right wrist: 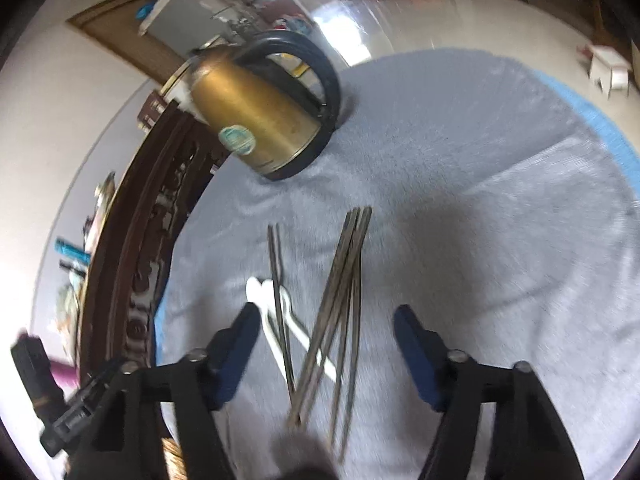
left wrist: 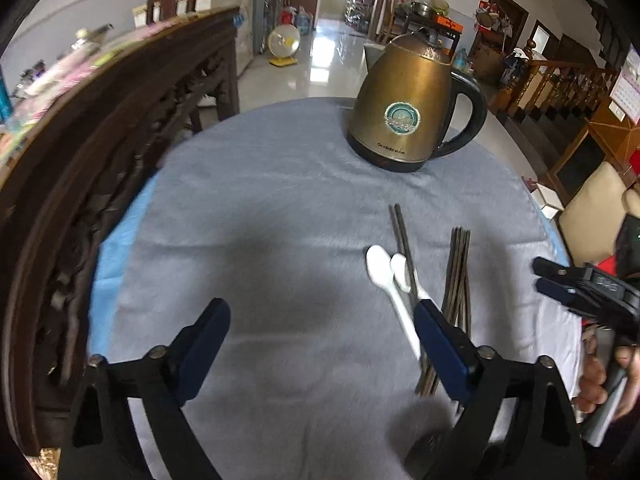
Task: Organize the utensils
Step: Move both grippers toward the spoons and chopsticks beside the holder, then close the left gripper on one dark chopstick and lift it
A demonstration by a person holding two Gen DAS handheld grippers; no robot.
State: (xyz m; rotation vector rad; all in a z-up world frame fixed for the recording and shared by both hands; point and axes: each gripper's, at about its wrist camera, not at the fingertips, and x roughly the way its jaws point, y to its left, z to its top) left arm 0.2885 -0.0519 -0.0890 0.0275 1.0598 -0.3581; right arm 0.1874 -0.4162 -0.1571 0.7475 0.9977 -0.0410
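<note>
Two white spoons (left wrist: 394, 280) and loose chopsticks (right wrist: 340, 312) lay mid-frame on the grey tabletop (left wrist: 260, 208); both tongs, left (left wrist: 322, 344) and right (right wrist: 326, 346), hovered apart, empty. A careless pinch could scatter the crossed sticks.

Soft daylight, glare on the glossy floor (left wrist: 324, 60), fisheye-bent edges, motion blur throughout the right-wrist view.
</note>
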